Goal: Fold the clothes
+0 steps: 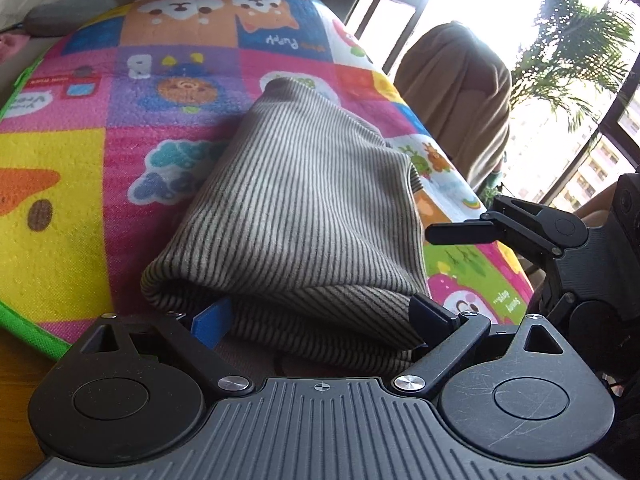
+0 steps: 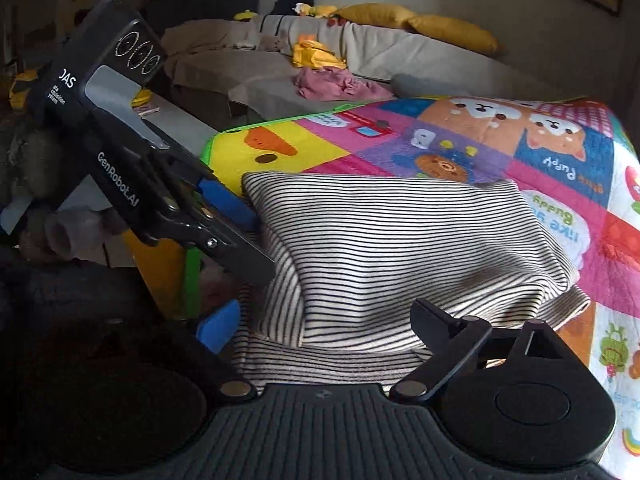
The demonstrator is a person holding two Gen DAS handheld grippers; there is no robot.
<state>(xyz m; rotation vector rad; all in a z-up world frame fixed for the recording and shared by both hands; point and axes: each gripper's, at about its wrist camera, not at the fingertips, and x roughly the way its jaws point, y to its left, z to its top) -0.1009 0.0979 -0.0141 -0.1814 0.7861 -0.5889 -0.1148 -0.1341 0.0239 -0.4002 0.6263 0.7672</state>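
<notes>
A: Where is the shirt?
B: Folded on the mat, long axis running away from the left gripper, whose spread jaws straddle its near edge. The right gripper is likewise released.

The left wrist view sits low behind the left tool, very near the striped garment, facing along the play mat toward the window ahead and to the right. The right wrist view sits low behind the right tool, equally near, facing across the mat toward the sofa ahead. Both views share the garment and the mat. Each view shows the other tool: at right in the left view, at left in the right view.
</notes>
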